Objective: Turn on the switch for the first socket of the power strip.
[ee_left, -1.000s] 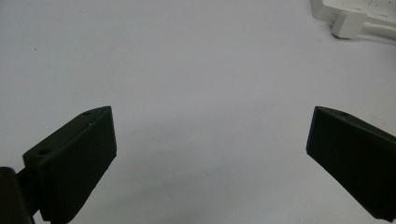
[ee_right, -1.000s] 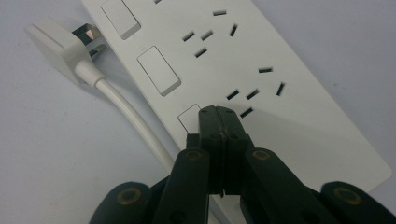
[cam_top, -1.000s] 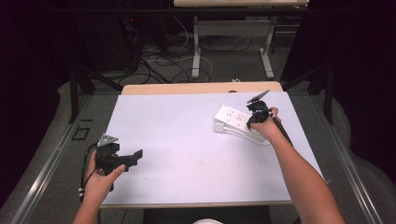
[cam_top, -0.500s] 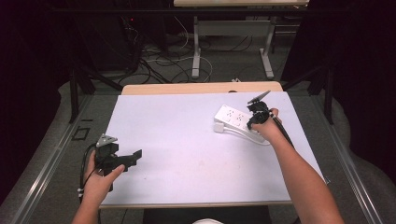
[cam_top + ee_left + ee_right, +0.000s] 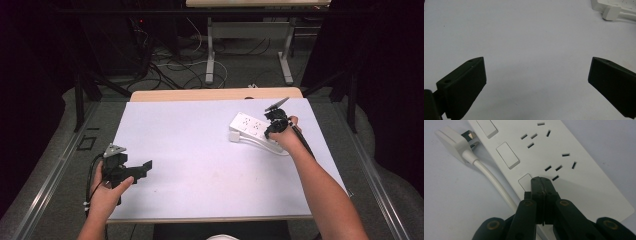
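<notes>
The right gripper (image 5: 541, 181), jaws pressed together, rests its tip on a switch (image 5: 525, 181) of the power strip (image 5: 579, 177). Press straight down, squarely on the button. The left gripper (image 5: 536, 82) waits with jaws wide apart over the bench (image 5: 200, 150).

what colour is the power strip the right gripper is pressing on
White, with white rocker switches; the power strip shows best in the right gripper view.

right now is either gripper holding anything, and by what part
Nothing is held. The right gripper has its jaws shut together, tips at a switch on the white power strip. The left gripper stands open over the bare table.
</notes>
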`<state>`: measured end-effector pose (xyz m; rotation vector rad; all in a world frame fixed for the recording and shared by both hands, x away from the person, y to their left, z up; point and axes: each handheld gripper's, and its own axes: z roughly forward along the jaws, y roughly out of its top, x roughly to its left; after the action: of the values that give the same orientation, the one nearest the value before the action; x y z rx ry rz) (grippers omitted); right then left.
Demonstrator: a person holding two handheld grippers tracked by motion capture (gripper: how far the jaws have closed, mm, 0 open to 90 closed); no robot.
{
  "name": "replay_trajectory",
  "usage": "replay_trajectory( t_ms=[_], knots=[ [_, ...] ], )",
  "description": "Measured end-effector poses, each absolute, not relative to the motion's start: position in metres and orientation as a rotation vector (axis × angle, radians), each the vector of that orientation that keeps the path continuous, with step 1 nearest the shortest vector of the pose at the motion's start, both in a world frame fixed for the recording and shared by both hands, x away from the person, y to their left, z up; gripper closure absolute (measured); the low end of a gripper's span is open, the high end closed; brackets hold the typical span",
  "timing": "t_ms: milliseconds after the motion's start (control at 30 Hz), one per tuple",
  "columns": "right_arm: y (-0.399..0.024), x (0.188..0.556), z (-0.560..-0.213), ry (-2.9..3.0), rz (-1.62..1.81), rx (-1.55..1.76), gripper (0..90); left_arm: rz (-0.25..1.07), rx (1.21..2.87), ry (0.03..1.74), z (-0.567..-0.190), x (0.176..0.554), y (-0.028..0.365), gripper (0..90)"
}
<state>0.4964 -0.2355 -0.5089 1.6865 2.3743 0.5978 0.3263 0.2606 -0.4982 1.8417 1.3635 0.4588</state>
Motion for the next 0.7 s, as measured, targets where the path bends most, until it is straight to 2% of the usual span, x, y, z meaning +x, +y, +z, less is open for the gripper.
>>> replay_trajectory(
  t_ms=[433,700],
  knots=[
    [-0.236,0.4967,-0.5083,2.37,0.602,1.71,90.0,0.456,1.841,1.362,-0.4986,0.3265,0.2601,1.5],
    [-0.2346,0.4967,-0.5092,2.373,0.626,1.69,86.1,0.453,1.844,1.366,-0.4985,0.3267,0.2609,1.5]
  ],
)
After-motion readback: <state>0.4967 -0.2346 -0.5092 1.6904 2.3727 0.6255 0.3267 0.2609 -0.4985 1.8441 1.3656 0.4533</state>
